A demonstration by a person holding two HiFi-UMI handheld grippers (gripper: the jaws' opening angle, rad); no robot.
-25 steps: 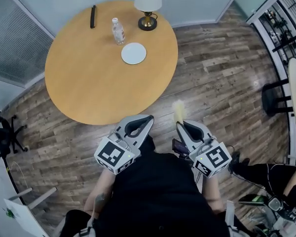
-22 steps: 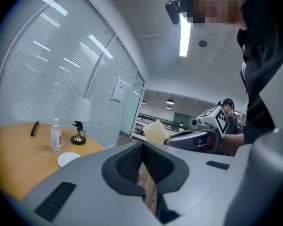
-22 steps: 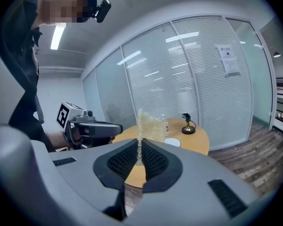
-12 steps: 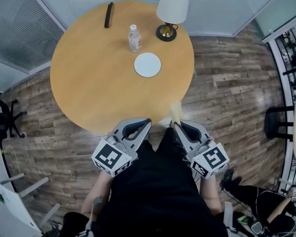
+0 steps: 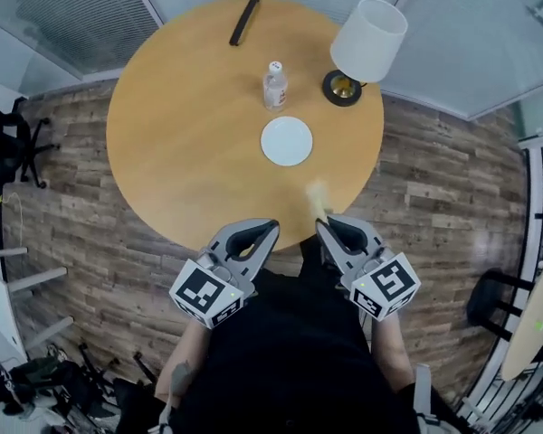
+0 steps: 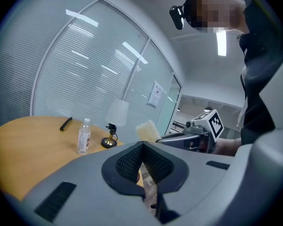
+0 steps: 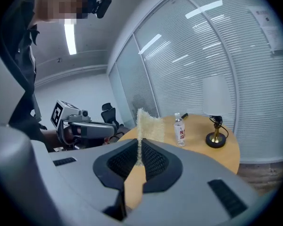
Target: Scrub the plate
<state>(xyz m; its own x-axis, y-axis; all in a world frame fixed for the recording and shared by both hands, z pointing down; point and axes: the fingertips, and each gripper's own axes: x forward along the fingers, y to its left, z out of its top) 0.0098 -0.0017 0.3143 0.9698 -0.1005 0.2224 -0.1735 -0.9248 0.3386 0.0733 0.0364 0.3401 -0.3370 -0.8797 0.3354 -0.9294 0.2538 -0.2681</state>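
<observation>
A white plate [image 5: 286, 141] lies empty on the round wooden table [image 5: 181, 134], right of its middle. My right gripper [image 5: 330, 224] is shut on a pale yellow fluffy scrubber [image 5: 318, 197], which sticks up past the jaws [image 7: 148, 124] and shows in the left gripper view too [image 6: 147, 130]. It hovers at the table's near edge, well short of the plate. Beside it, my left gripper [image 5: 258, 231] is shut with nothing in it [image 6: 142, 147]. Both gripper views lose the plate behind the jaws.
Beyond the plate stand a small water bottle [image 5: 273, 85] and a table lamp [image 5: 362, 48] with a white shade. A black bar [image 5: 244, 20] lies at the far edge. An office chair [image 5: 14, 143] stands left on the wood floor; glass walls ring the table.
The table and plate have shifted closer and toward the middle of the head view. Both grippers keep the same pose near my body, the scrubber still held.
</observation>
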